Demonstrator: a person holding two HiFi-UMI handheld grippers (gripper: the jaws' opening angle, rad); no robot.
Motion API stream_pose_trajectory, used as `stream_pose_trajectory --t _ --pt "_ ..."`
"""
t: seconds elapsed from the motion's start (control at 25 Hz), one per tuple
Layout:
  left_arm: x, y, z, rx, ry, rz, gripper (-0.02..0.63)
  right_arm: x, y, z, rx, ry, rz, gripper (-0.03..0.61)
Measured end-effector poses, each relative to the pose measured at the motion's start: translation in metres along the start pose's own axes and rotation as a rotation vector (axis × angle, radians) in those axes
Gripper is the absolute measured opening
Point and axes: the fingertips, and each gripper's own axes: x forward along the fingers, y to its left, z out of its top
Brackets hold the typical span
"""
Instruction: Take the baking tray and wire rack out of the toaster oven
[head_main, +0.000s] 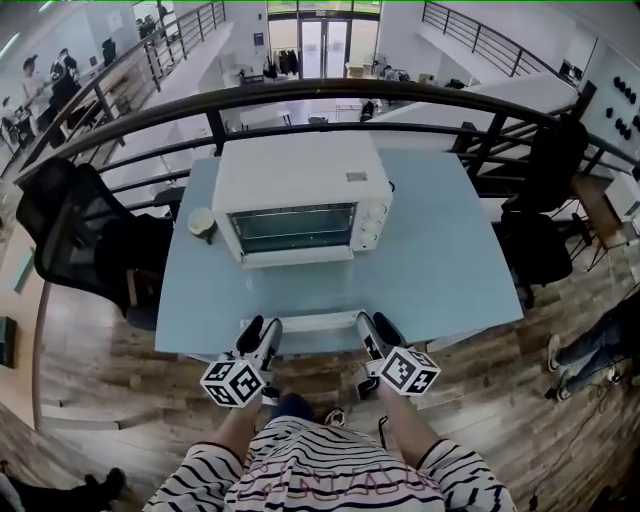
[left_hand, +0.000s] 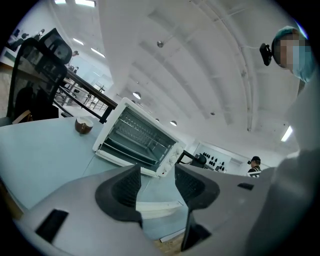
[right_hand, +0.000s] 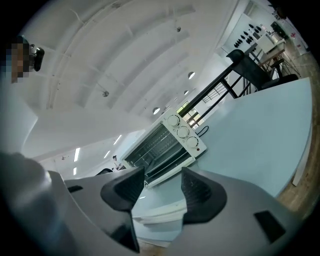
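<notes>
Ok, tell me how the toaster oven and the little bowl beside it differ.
The toaster oven is far bigger than the bowl. The oven is a box with a glass front and three knobs; the bowl is round and open-topped. The oven is white; the bowl is brown outside. Both stand on the blue table.

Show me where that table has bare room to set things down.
Widest: the table right of the toaster oven, out to its right edge. Also a bare band between the oven door and the white flat piece at the near edge. Tighter: left of the oven, beside the small bowl.
</notes>
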Motion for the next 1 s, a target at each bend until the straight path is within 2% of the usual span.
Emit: stream_pose_trajectory --t 0.44,0.6,0.76,1.0 --pt "0.061 0.037 0.017 -0.127 -0.014 0.032 0.193 0.074 0.000 0.011 0.106 0.010 0.048 0.230" --pt "0.088 0.053 0.026 -0.189 -0.008 0.032 0.193 0.106 -0.005 0.019 0.122 0.011 0.033 0.230" --pt "0.112 0.071 0.034 -0.214 0.016 0.019 0.193 0.140 -0.011 0.019 0.107 0.025 -0.005 0.230" --pt "0.150 0.100 0.040 -0.271 0.024 0.015 0.193 0.184 -0.029 0.019 0.237 -0.006 -0.056 0.225"
